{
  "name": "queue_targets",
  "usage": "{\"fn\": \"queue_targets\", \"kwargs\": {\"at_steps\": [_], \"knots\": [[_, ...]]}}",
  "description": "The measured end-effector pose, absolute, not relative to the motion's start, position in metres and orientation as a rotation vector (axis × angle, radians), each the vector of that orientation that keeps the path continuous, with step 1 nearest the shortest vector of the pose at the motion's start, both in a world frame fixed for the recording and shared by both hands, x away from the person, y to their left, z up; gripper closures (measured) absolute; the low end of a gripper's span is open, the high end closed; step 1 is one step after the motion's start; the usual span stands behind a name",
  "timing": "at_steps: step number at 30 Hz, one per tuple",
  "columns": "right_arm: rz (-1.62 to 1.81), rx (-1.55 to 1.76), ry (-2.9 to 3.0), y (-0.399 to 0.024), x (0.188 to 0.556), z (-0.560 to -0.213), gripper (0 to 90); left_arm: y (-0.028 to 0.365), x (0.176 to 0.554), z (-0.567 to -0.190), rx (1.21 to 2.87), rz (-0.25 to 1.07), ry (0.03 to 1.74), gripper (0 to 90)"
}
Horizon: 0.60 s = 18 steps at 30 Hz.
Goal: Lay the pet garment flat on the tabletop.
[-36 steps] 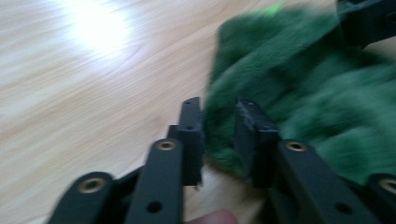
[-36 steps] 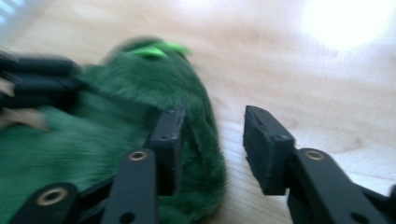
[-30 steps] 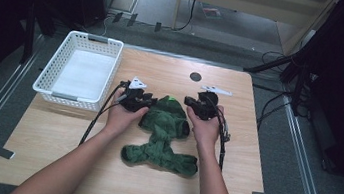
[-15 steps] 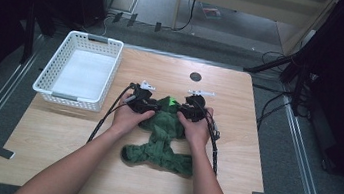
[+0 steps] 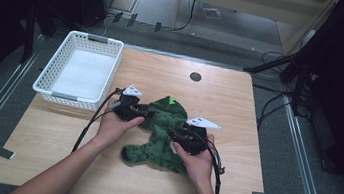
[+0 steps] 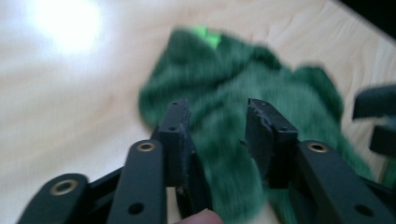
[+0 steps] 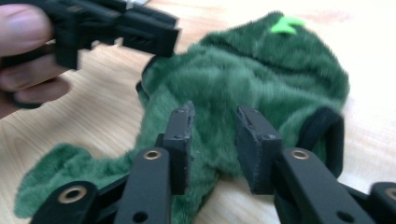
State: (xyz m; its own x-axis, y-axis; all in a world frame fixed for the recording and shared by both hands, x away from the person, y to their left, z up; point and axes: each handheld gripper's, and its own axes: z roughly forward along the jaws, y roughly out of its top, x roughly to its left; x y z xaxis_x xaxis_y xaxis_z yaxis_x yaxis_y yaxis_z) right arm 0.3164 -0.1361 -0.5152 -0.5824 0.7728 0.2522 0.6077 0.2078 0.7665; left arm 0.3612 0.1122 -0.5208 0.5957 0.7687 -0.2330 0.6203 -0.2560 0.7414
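A green fleece garment point(image 5: 163, 131) lies crumpled in the middle of the wooden tabletop point(image 5: 238, 111), with a white basket point(image 5: 80, 70) standing well apart at the far left corner. The left gripper point(image 5: 143, 115) sits at the garment's left edge and the right gripper point(image 5: 178, 137) over its lower right part. Both have just been opening their jaws, which now stand apart with fleece between them but not pinched.

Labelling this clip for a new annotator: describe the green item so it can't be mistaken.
Start at the wooden table with a white basket at its far left corner. The green fleece garment lies crumpled mid-table, between the left gripper and right gripper. It is the sole soft, dark green thing, with a bright green tag at its far edge.
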Motion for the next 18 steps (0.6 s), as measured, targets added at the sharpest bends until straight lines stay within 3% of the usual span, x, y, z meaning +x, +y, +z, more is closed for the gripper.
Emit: {"fn": "queue_targets", "kwargs": {"at_steps": [2, 4, 8, 12, 18], "knots": [[1.267, 1.332, 2.318, -0.132, 0.318, -0.525, 65.6, 0.109, 0.355, -0.528, 2.029, 0.278, 1.145, 53.2], [1.233, 1.343, 2.344, -0.128, 0.318, -0.533, 72.6, 0.108, 0.353, -0.535, 2.060, 0.253, 1.154, 54.1], [1.114, 1.300, 2.363, -0.123, 0.316, -0.535, 77.9, 0.106, 0.350, -0.540, 2.104, 0.334, 1.133, 56.8], [1.166, 1.322, 2.362, -0.128, 0.318, -0.534, 69.2, 0.108, 0.349, -0.538, 2.072, 0.338, 1.147, 55.3], [1.278, 1.426, 2.102, -0.159, 0.322, -0.513, 62.1, 0.118, 0.345, -0.534, 1.978, 0.298, 1.159, 61.8]]}}
